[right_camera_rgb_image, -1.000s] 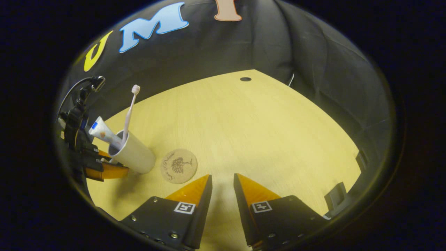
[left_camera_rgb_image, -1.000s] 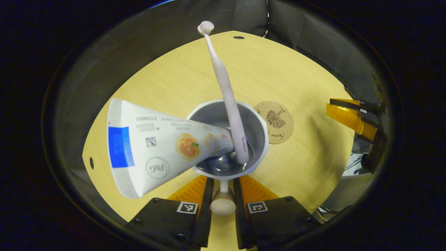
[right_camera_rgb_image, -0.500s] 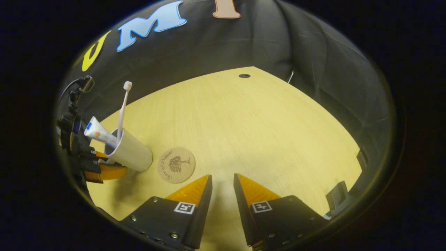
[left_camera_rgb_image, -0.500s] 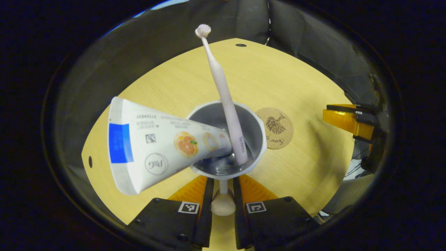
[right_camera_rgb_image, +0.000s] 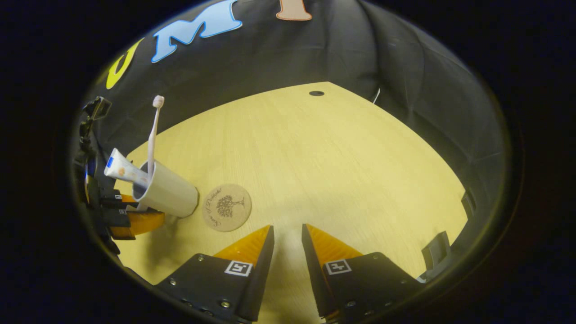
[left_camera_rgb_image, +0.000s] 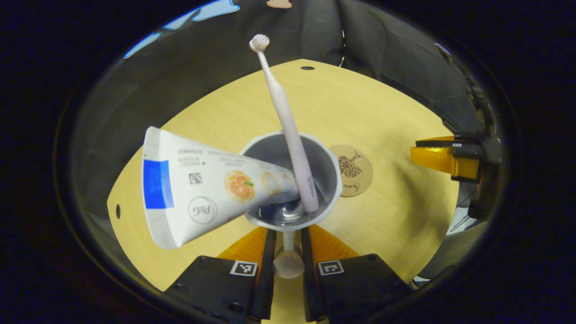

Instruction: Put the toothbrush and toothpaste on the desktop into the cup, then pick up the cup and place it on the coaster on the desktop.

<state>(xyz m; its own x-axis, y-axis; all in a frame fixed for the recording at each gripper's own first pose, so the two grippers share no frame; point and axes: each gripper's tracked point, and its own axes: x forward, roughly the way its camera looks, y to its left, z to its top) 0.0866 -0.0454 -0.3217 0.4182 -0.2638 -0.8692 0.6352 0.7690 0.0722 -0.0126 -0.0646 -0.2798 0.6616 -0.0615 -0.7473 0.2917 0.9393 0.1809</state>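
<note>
Left hand-held gripper [left_camera_rgb_image: 287, 245] apparently clamps cup [left_camera_rgb_image: 330, 173] handle.

The cup [right_camera_rgb_image: 167, 194], gripped by its handle, has risen and edged toward the coaster [right_camera_rgb_image: 226, 207].

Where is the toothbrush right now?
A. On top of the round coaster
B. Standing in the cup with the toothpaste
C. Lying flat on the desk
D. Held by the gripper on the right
B: the toothbrush stands head-up in the cup, leaning beside the toothpaste, while the coaster next to the cup lies bare.
</note>
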